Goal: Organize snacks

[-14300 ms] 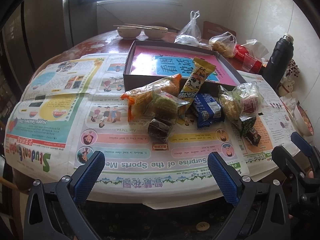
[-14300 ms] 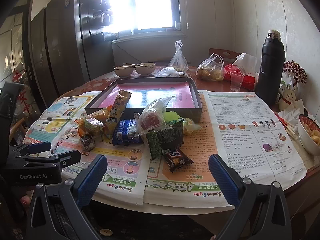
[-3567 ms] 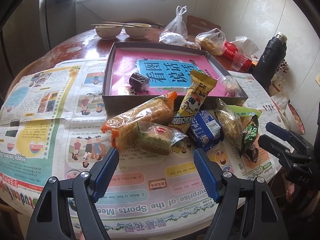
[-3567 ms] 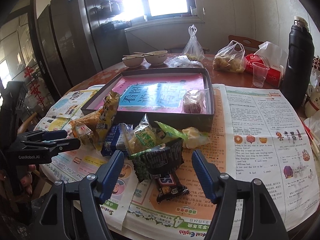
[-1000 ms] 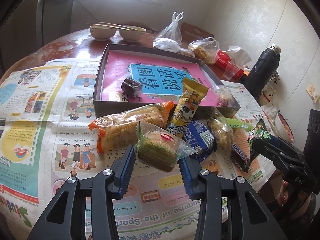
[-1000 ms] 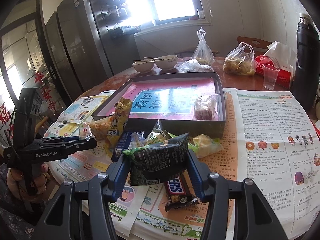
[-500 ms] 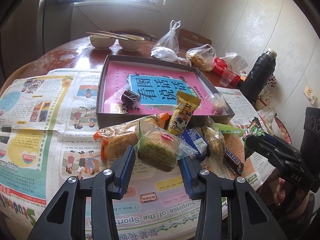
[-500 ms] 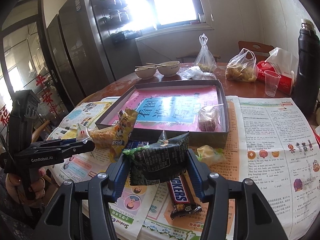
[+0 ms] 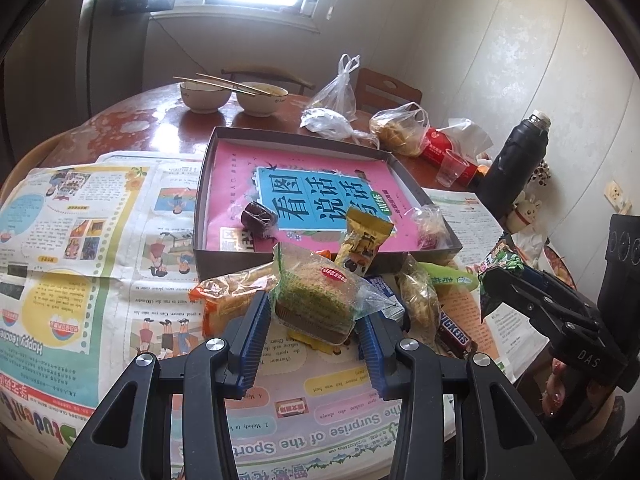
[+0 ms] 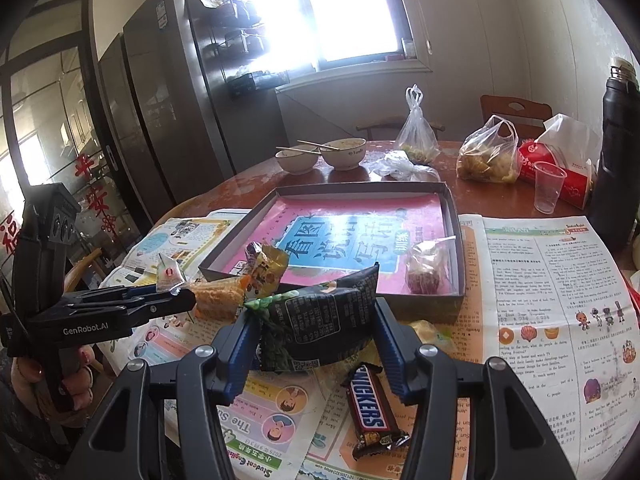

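Jaws: both pairs are closed on snacks. The left gripper (image 9: 314, 326) clamps a clear-wrapped green-and-brown cake (image 9: 316, 300); the right gripper (image 10: 314, 346) clamps a dark green snack packet (image 10: 320, 322).

Just changed: a few seconds ago both grippers stood open in front of the pile and these two items lay in it. A second ago each was already clamped, and since then both have risen a little, so the packet now hangs clear of the Snickers bar (image 10: 370, 410) that lies on the newspaper (image 10: 552, 300) below it.

Grey box tray (image 9: 206, 184): sits at 12 o'clock from both grippers, just behind the pile. It holds a dark round sweet (image 9: 259, 220) at its 7 o'clock corner and a clear-wrapped red sweet (image 10: 424, 270) at its 4 o'clock corner.

Left on the paper: an orange wafer pack (image 9: 224, 300), a yellow cartoon pouch (image 9: 362, 244) leaning on the tray wall, a blue packet (image 9: 384, 294) and a few more wrappers, all touching one another.

Meaning for the task: two more snacks seem ready to go into the tray; most of the pile is not yet sorted.
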`<state>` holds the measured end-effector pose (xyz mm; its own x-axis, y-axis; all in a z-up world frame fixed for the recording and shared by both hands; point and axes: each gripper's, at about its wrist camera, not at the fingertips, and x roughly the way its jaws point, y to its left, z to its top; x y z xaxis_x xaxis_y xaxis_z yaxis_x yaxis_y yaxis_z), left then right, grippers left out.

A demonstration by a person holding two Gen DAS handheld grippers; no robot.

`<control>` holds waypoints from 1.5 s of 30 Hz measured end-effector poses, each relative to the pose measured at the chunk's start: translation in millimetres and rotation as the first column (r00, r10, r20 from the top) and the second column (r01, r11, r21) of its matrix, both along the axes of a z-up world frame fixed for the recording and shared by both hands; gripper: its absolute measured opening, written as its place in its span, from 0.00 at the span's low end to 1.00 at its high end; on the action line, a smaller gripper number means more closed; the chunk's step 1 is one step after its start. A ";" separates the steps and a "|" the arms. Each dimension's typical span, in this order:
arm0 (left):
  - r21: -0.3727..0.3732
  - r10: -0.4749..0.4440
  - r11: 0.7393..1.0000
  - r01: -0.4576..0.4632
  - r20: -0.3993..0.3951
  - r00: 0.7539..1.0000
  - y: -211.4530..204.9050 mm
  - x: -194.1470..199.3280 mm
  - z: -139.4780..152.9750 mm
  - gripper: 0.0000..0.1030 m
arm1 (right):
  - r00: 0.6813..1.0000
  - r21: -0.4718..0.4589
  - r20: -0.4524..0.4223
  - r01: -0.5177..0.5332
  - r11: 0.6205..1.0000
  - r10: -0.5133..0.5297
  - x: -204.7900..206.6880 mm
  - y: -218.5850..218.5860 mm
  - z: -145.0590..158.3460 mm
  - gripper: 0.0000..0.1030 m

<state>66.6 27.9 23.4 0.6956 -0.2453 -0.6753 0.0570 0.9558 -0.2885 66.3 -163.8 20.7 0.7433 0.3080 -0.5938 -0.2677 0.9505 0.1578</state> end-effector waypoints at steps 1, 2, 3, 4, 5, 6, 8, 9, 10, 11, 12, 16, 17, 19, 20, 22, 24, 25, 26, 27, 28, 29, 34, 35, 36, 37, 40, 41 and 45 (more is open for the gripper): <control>0.000 0.002 1.000 -0.002 -0.002 1.000 0.2 0.6 0.2 0.43 | 1.000 0.000 0.001 0.000 1.000 0.000 0.7 0.4 0.4 0.53; -0.002 0.001 1.000 -0.001 -0.004 1.000 0.4 1.5 0.3 0.43 | 1.000 -0.002 0.002 -0.001 1.000 0.001 1.4 1.2 0.7 0.53; -0.007 0.001 1.000 -0.001 -0.003 1.000 0.8 2.2 0.7 0.43 | 1.000 -0.005 0.004 -0.002 1.000 0.002 2.1 2.0 1.3 0.53; -0.010 0.002 1.000 -0.002 -0.002 1.000 1.7 2.4 0.6 0.43 | 1.000 -0.006 0.007 -0.001 1.000 0.001 2.8 2.7 2.2 0.53; -0.012 0.002 1.000 -0.002 0.001 1.000 2.2 2.8 1.4 0.43 | 1.000 -0.007 0.009 -0.001 1.000 0.001 3.8 3.5 3.2 0.53; -0.013 0.002 1.000 -0.002 0.005 1.000 2.7 2.9 2.1 0.43 | 1.000 -0.006 0.012 -0.002 1.000 0.002 4.3 4.3 4.2 0.53; -0.012 0.005 1.000 -0.004 0.012 1.000 3.8 3.9 4.0 0.43 | 1.000 -0.003 0.015 -0.001 1.000 0.001 6.5 4.9 6.2 0.54; -0.013 0.006 1.000 -0.006 0.014 1.000 4.3 4.1 4.8 0.43 | 1.000 -0.001 0.016 0.000 1.000 0.000 7.1 5.0 7.2 0.53; -0.013 0.008 1.000 -0.008 0.017 1.000 5.1 4.9 6.0 0.43 | 1.000 0.002 0.020 -0.001 1.000 0.001 8.0 5.2 8.3 0.53; -0.014 0.011 1.000 -0.011 0.021 1.000 5.9 5.6 7.2 0.43 | 1.000 0.004 0.022 -0.002 1.000 0.002 9.4 5.6 9.1 0.53; -0.015 0.013 1.000 -0.013 0.024 1.000 6.7 6.8 8.3 0.43 | 1.000 0.004 0.024 -0.003 1.000 0.003 10.1 6.1 9.9 0.53; -0.024 0.023 0.999 -0.022 0.032 0.999 9.9 10.7 12.1 0.43 | 0.999 0.003 0.033 -0.007 1.000 0.007 14.4 8.0 12.9 0.53; -0.022 0.026 0.999 -0.025 0.034 0.999 10.5 11.6 12.9 0.43 | 0.999 0.001 0.037 -0.006 1.000 0.006 15.3 8.8 14.0 0.53; -0.023 0.028 0.999 -0.027 0.034 0.999 11.1 13.8 13.4 0.43 | 0.999 0.000 0.044 -0.006 1.000 0.006 16.7 10.1 16.1 0.53; -0.024 0.029 0.999 -0.028 0.035 0.999 11.5 14.2 13.7 0.43 | 0.999 0.000 0.046 -0.006 1.000 0.005 17.3 10.2 16.8 0.53; -0.022 0.032 0.999 -0.031 0.037 0.999 12.1 15.4 14.4 0.43 | 0.999 0.003 0.048 -0.005 1.000 0.005 18.5 10.6 17.9 0.53; -0.024 0.035 0.999 -0.034 0.039 0.999 12.7 16.9 15.6 0.43 | 0.999 0.005 0.049 -0.002 1.000 0.002 19.8 10.7 18.7 0.53; -0.024 0.036 0.999 -0.035 0.042 0.998 12.7 17.6 16.4 0.43 | 0.999 0.007 0.049 -0.002 1.000 0.002 20.5 10.4 19.0 0.53; -0.023 0.037 0.999 -0.036 0.045 0.998 12.5 18.7 17.3 0.43 | 0.999 0.008 0.048 -0.001 1.000 0.001 21.6 9.9 19.0 0.53; -0.020 0.039 0.999 -0.039 0.047 0.998 12.1 19.2 18.0 0.43 | 0.999 0.008 0.048 0.002 1.000 -0.002 22.8 9.7 19.4 0.53; -0.019 0.041 0.999 -0.040 0.051 0.998 12.5 20.2 19.0 0.43 | 0.999 0.010 0.049 0.005 1.000 -0.005 24.0 9.4 20.2 0.53; -0.017 0.041 0.999 -0.040 0.055 0.998 12.2 21.5 20.2 0.43 | 0.999 0.011 0.052 0.007 1.000 -0.008 24.4 9.2 21.2 0.53; -0.016 0.042 0.999 -0.041 0.058 0.997 13.1 28.1 22.7 0.43 | 0.997 0.021 0.068 0.024 0.999 -0.026 30.6 6.1 26.8 0.53; -0.012 0.041 0.999 -0.040 0.057 0.998 13.0 30.4 23.0 0.43 | 0.997 0.022 0.073 0.028 0.999 -0.030 32.4 5.5 28.1 0.53; -0.012 0.041 0.999 -0.040 0.056 0.998 13.3 32.7 23.4 0.43 | 0.997 0.023 0.076 0.033 0.999 -0.034 34.6 4.6 29.0 0.53; -0.013 0.041 0.999 -0.041 0.056 0.998 13.7 35.2 24.0 0.43 | 0.996 0.025 0.078 0.036 0.999 -0.038 36.6 3.5 29.9 0.53; -0.009 0.046 0.999 -0.045 0.054 0.997 14.4 41.3 24.8 0.43 | 0.995 0.033 0.086 0.048 0.998 -0.050 42.8 0.0 32.3 0.53; -0.007 0.047 0.999 -0.046 0.053 0.998 14.5 42.9 24.9 0.43 | 0.994 0.035 0.091 0.050 0.998 -0.053 44.8 -1.8 32.9 0.54; -0.001 0.057 0.998 -0.057 0.054 0.997 16.1 50.7 25.3 0.43 | 0.993 0.048 0.101 0.063 0.997 -0.068 50.2 -8.9 35.0 0.54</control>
